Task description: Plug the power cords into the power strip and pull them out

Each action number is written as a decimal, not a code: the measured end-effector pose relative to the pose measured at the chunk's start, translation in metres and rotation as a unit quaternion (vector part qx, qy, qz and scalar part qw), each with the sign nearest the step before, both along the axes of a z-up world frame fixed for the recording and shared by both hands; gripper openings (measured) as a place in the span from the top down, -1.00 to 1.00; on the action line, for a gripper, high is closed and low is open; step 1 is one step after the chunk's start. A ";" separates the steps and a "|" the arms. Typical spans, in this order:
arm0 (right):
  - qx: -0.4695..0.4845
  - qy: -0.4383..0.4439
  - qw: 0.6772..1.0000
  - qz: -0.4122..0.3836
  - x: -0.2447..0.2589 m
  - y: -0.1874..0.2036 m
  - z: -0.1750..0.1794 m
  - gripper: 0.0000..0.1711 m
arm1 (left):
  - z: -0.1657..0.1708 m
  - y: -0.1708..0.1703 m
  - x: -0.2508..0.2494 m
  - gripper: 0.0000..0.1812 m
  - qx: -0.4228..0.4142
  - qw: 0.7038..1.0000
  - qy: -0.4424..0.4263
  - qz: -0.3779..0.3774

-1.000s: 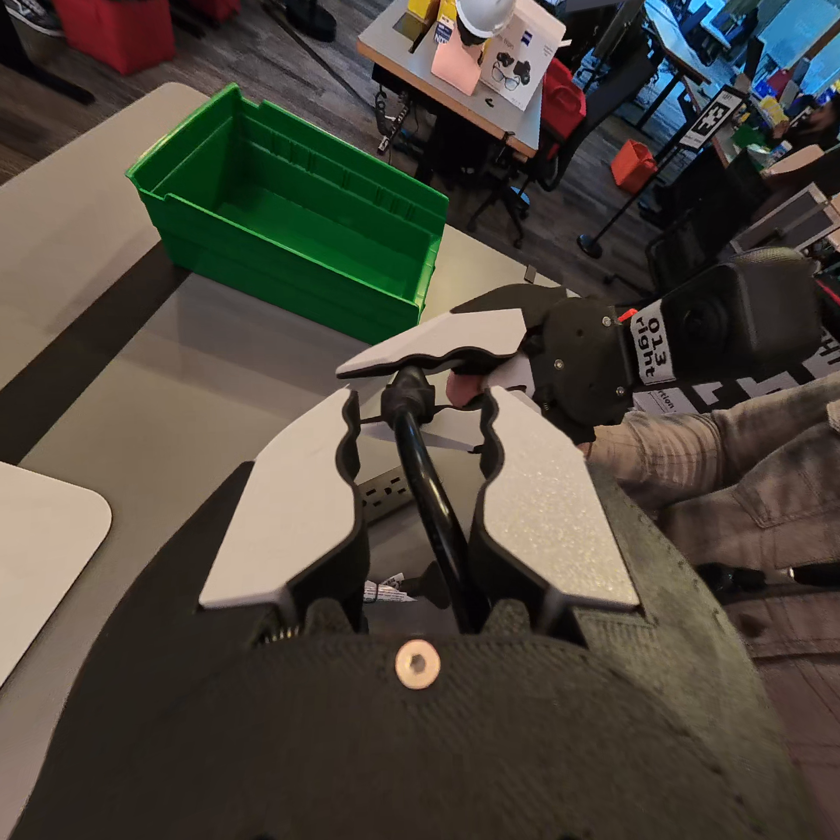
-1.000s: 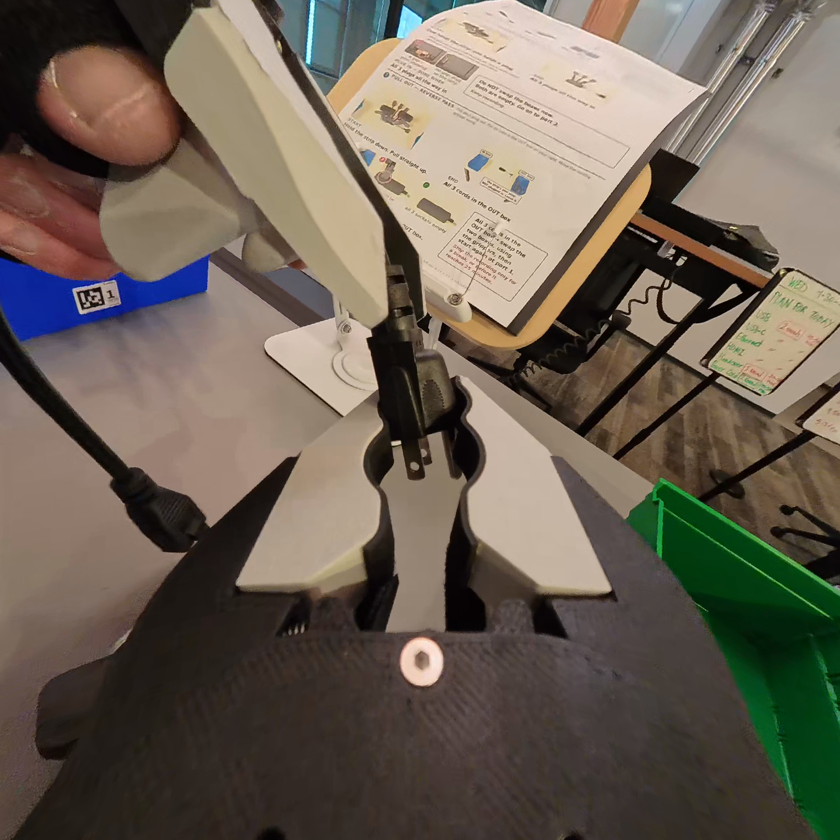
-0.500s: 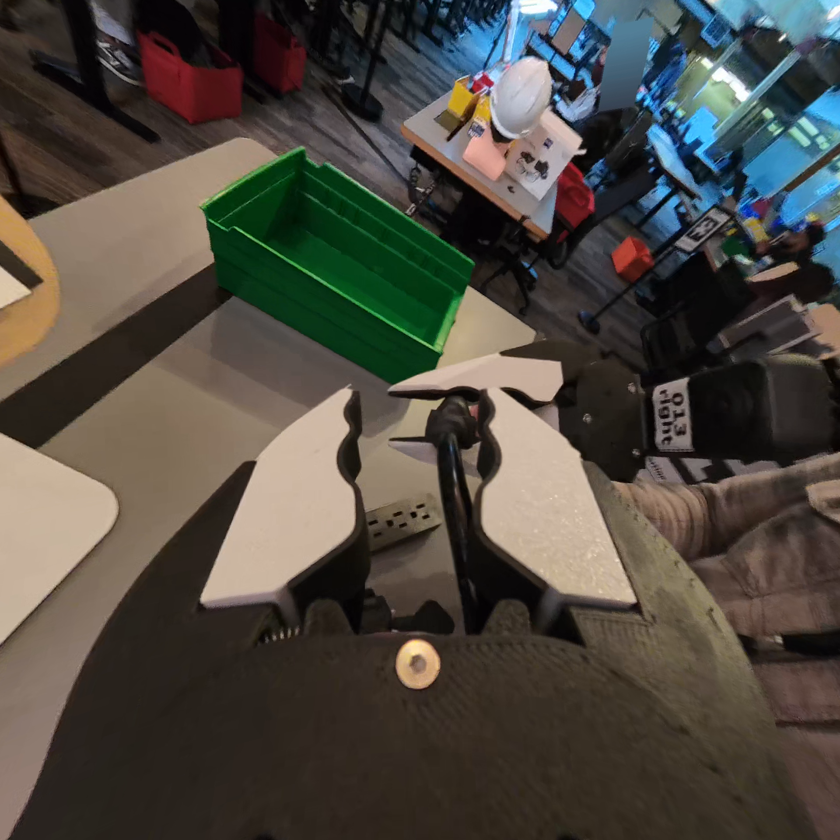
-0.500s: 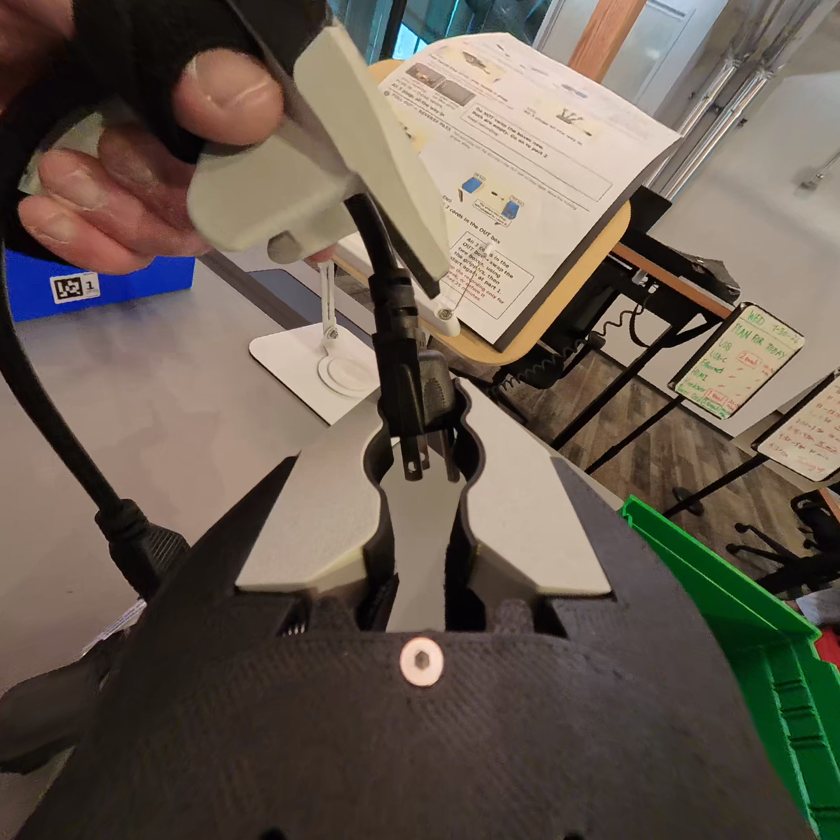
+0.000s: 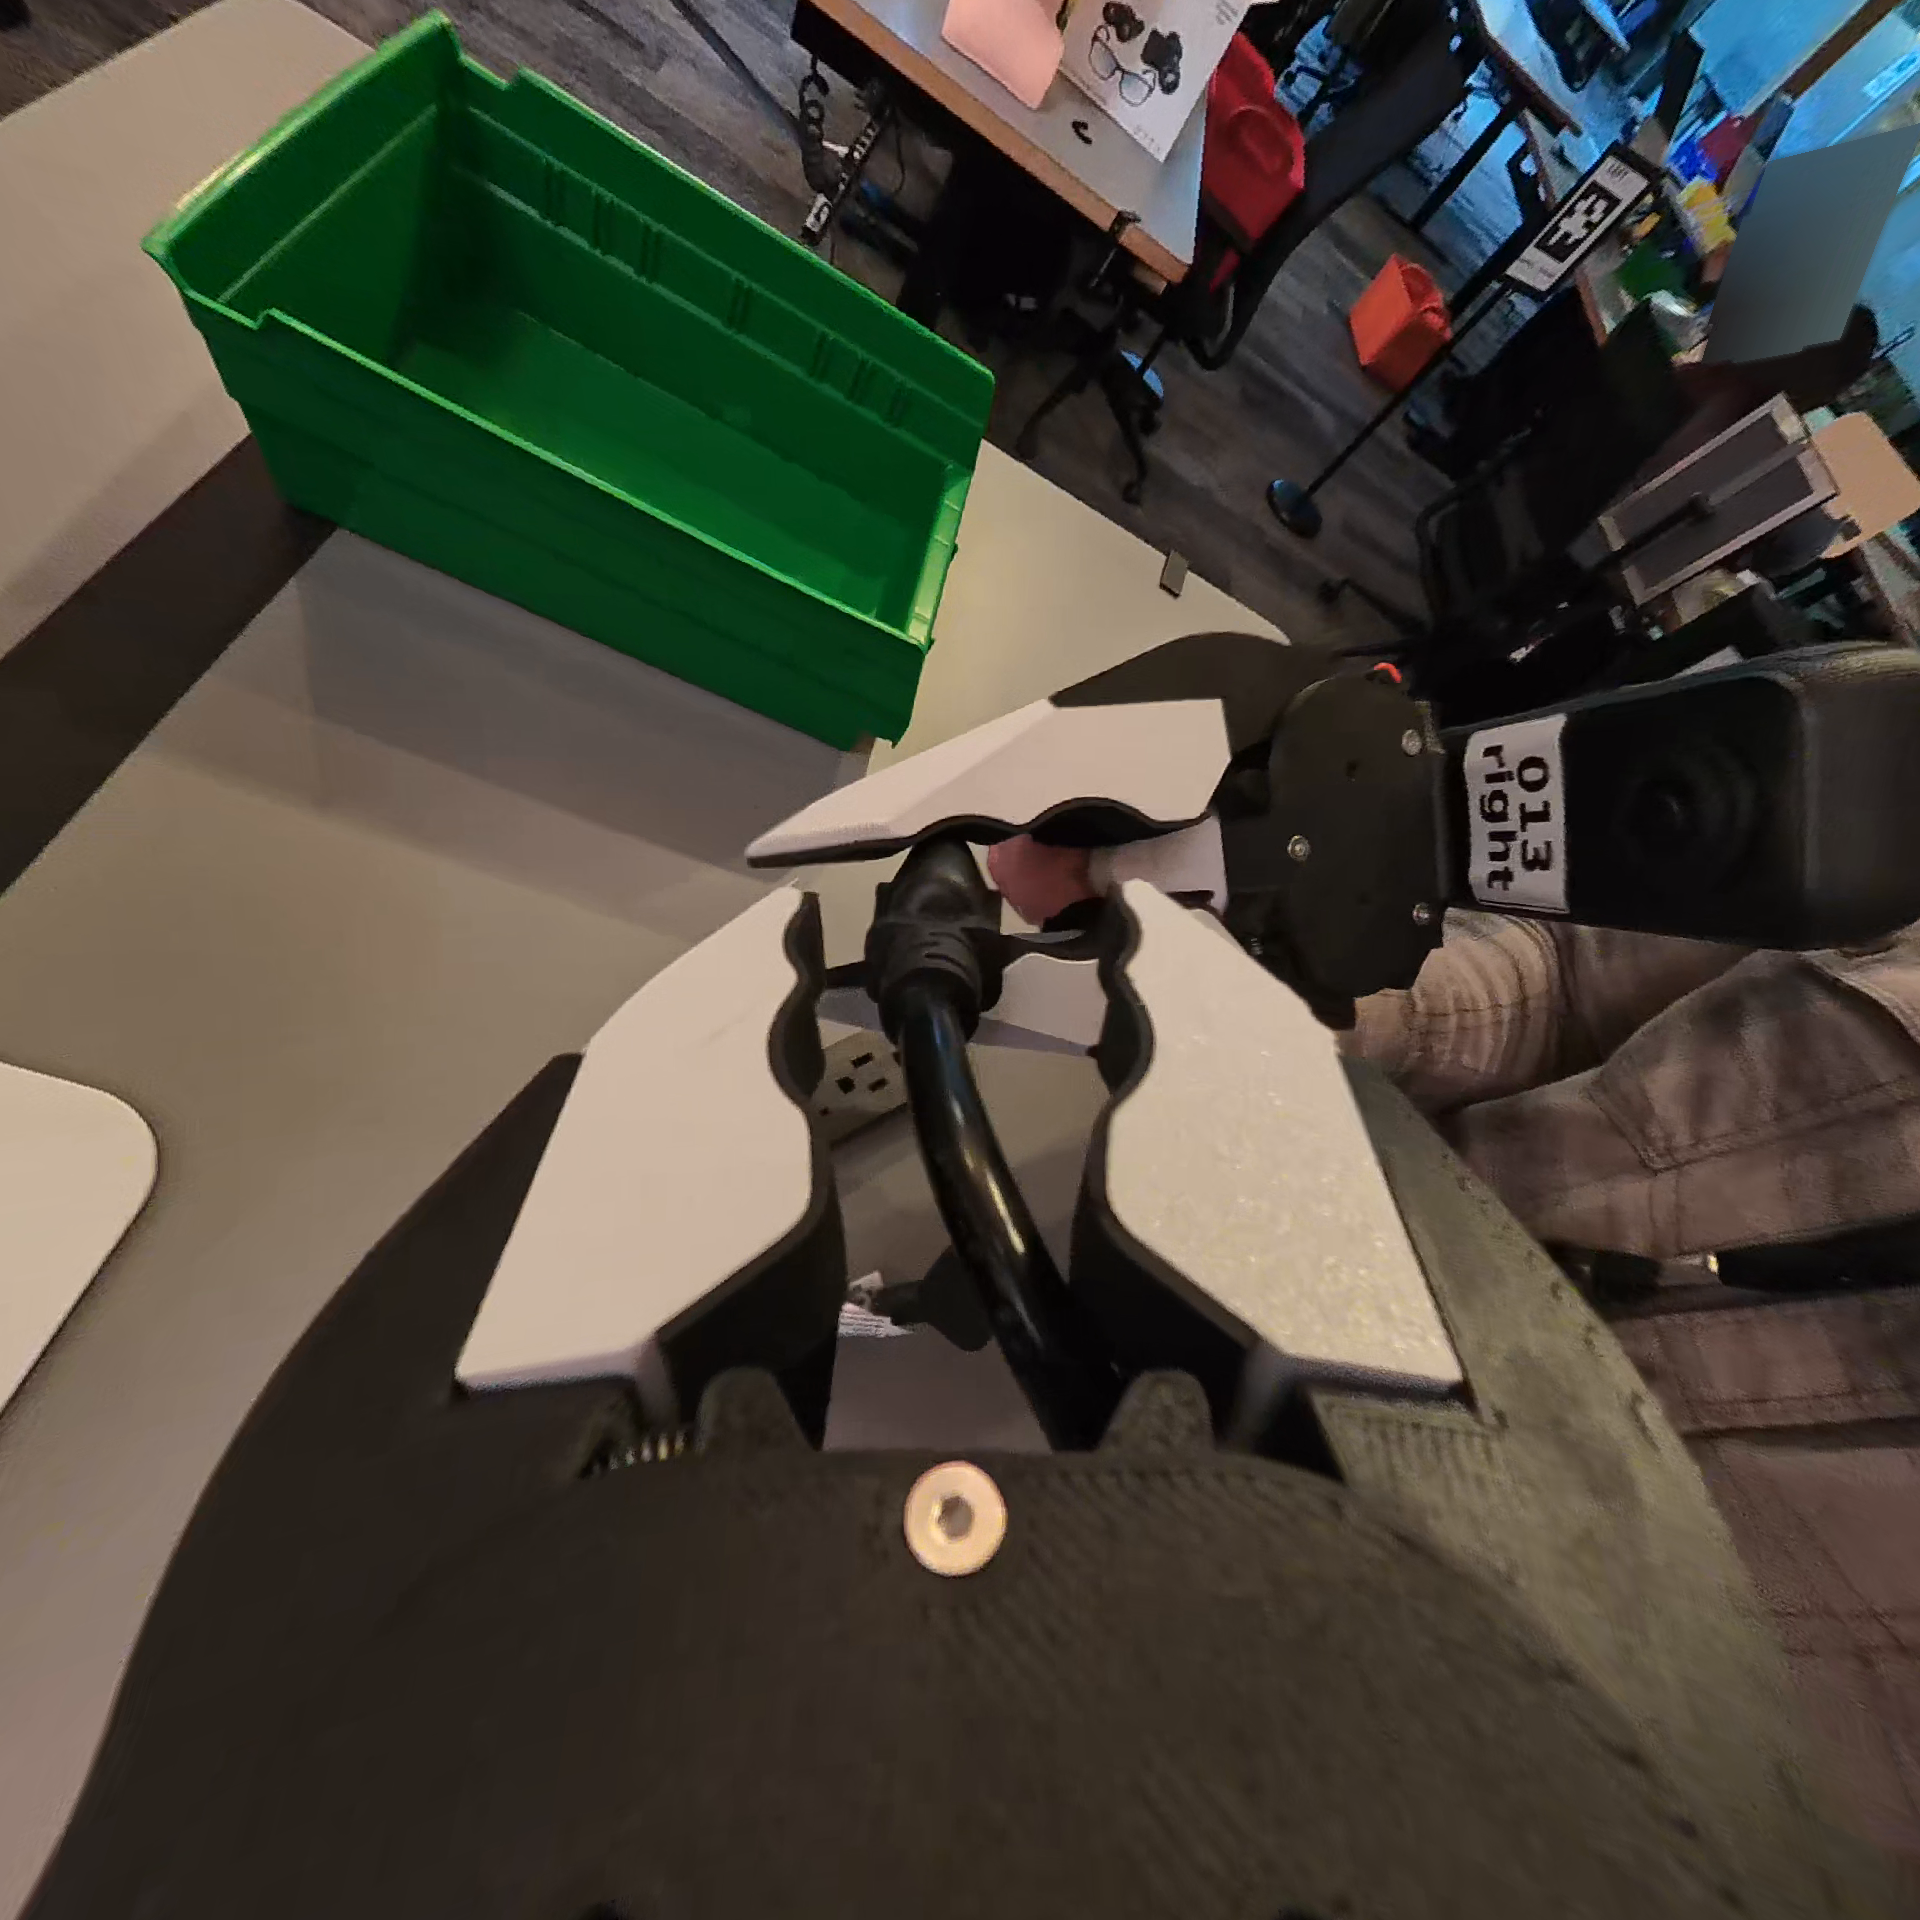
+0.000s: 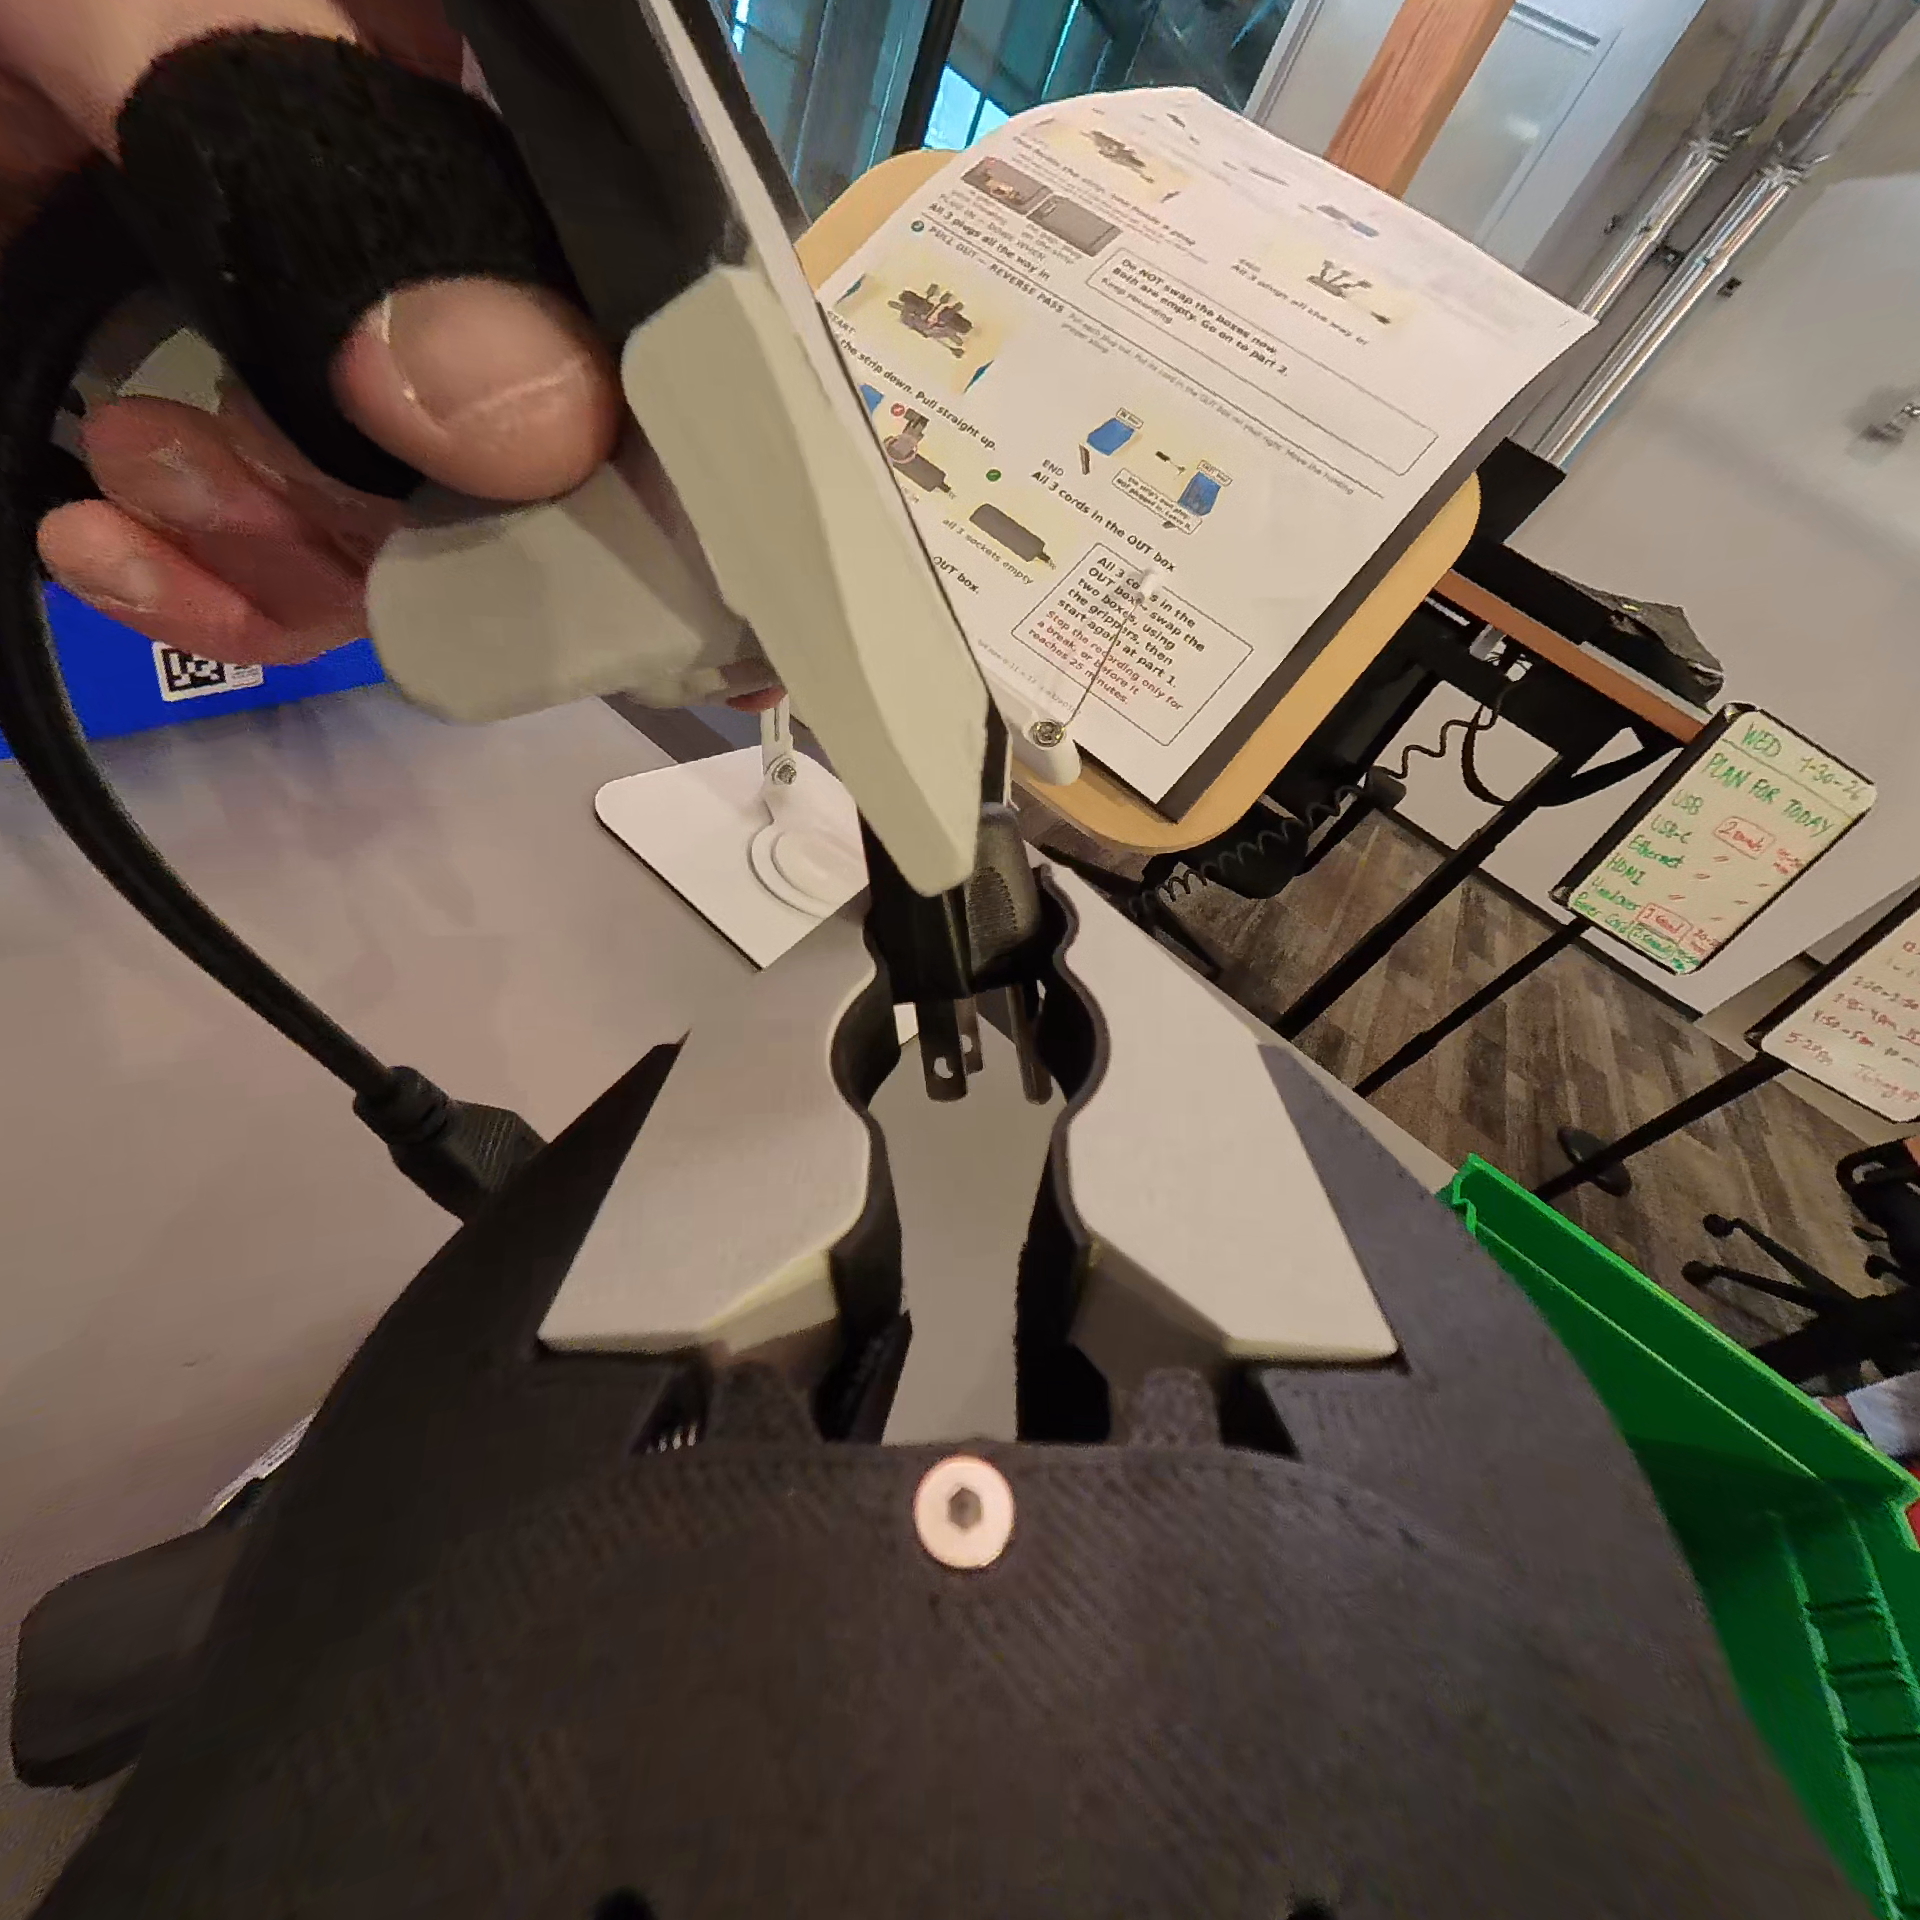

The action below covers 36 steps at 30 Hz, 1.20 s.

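Note:
A black power cord [image 5: 966, 1143] runs up between the fingers of my left gripper [image 5: 961, 899], which is open and not clamped on it. Its plug [image 5: 930, 914] sits at my left fingertips. My right gripper [image 6: 966, 935] is shut on the plug [image 6: 977, 935], with the metal prongs pointing back at the camera. One finger of the right gripper [image 5: 987, 790] lies over the plug. A left finger [image 6: 810, 582] hangs just above the plug. The cord [image 6: 208, 935] loops left to its other connector [image 6: 457, 1143]. The power strip [image 5: 857, 1075] lies on the table below, mostly hidden.
An empty green bin [image 5: 582, 416] stands at the table's far edge and shows at the right wrist view's lower right [image 6: 1714, 1455]. A blue box [image 6: 208, 686] is at the left. A stand with an instruction sheet [image 6: 1143, 436] rests on a white base [image 6: 707, 831].
My left gripper has closed in on the plug, so the cord now runs midway between its open fingers rather than against the right finger. The right gripper still holds the plug.

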State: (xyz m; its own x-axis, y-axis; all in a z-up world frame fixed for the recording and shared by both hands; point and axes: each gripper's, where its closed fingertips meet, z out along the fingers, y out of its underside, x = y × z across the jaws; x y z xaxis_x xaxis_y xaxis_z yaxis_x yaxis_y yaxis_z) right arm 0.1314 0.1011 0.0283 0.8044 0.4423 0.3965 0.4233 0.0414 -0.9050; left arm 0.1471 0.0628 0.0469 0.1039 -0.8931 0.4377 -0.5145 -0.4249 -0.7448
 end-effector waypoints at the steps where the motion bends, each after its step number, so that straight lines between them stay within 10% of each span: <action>1: 0.002 -0.005 1.000 -0.005 0.001 0.000 0.000 0.77 | 0.000 0.001 0.001 0.51 0.002 1.000 -0.005 0.005; 21: 0.014 -0.056 0.998 0.017 -0.004 0.004 -0.004 0.76 | -0.016 0.007 -0.009 0.72 0.035 0.999 0.027 0.002; 25: 0.001 -0.031 0.998 0.049 -0.004 0.000 0.002 0.45 | -0.019 0.019 -0.017 0.71 0.064 0.997 0.036 0.019; 36: -0.291 -0.002 0.952 0.097 0.041 -0.054 -0.095 0.10 | -0.017 0.031 -0.066 0.71 0.142 0.984 0.106 0.012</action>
State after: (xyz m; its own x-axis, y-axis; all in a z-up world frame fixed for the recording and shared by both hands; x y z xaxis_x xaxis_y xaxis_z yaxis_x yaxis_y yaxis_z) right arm 0.1725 0.0467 -0.0668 0.6839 0.7284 0.0410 0.4616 -0.3885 -0.7975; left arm 0.0813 0.0942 0.0301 0.1879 -0.9726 0.1369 -0.6642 -0.2285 -0.7118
